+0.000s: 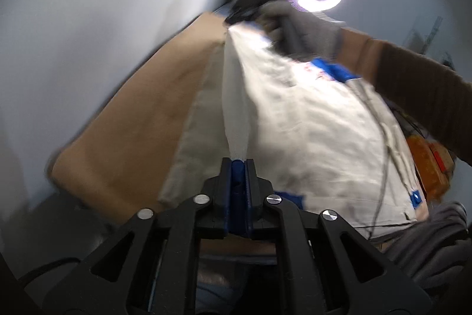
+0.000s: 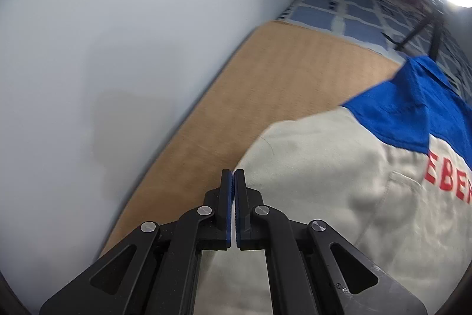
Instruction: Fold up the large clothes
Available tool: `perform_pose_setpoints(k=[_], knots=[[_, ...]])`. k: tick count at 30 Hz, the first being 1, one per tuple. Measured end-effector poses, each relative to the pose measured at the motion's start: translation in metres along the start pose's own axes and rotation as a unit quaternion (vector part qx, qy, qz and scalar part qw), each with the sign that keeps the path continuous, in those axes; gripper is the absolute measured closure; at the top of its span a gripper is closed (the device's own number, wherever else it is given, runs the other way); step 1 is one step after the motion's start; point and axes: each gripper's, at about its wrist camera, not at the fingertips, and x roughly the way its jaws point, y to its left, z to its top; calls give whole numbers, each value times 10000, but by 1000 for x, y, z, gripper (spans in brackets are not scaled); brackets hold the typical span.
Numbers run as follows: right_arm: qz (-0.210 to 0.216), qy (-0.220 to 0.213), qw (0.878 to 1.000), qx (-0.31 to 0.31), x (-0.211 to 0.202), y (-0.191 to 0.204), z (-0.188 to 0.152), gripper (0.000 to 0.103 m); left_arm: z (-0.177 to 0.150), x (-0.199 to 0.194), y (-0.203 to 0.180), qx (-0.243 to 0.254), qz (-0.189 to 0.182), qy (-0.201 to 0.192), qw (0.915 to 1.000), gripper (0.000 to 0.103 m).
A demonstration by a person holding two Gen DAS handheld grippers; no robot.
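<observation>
Both closed jaws pinch the cream garment edge.

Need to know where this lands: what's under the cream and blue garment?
A tan mat lies beneath the garment, with blue checked bedding beyond it. Whatever sits directly under the spread cloth is covered.

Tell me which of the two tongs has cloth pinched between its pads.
The left tongs: a gathered ridge of the cream garment runs into its shut pads. The right tongs are shut too, but no cloth shows between their pads.
</observation>
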Motion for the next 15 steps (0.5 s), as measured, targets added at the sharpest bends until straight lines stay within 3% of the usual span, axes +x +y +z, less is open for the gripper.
perform_pose_setpoints(k=[3,5,7,9,12,15], knots=[[586,118,9981,-161,5,7,-6,96,-6,6,14,-177,216,125,9995,91],[495,103,9983,-281,-1,6,-16,86,-8,1,21,-255,242,124,9993,81],[451,65,9983,-353,-15,0,-33,84,-7,-6,24,-292,183,23,9994,73],[669,60,9973,-287,-33,-10,-57,84,-3,-12,26,-317,93,-52,9994,65],[911,92,9954,-296,-61,-20,-100,84,3,-10,32,-439,-26,-65,9990,64],[1036,196,9936,-408,-86,-19,-151,84,7,5,38,-568,-229,189,9979,64]])
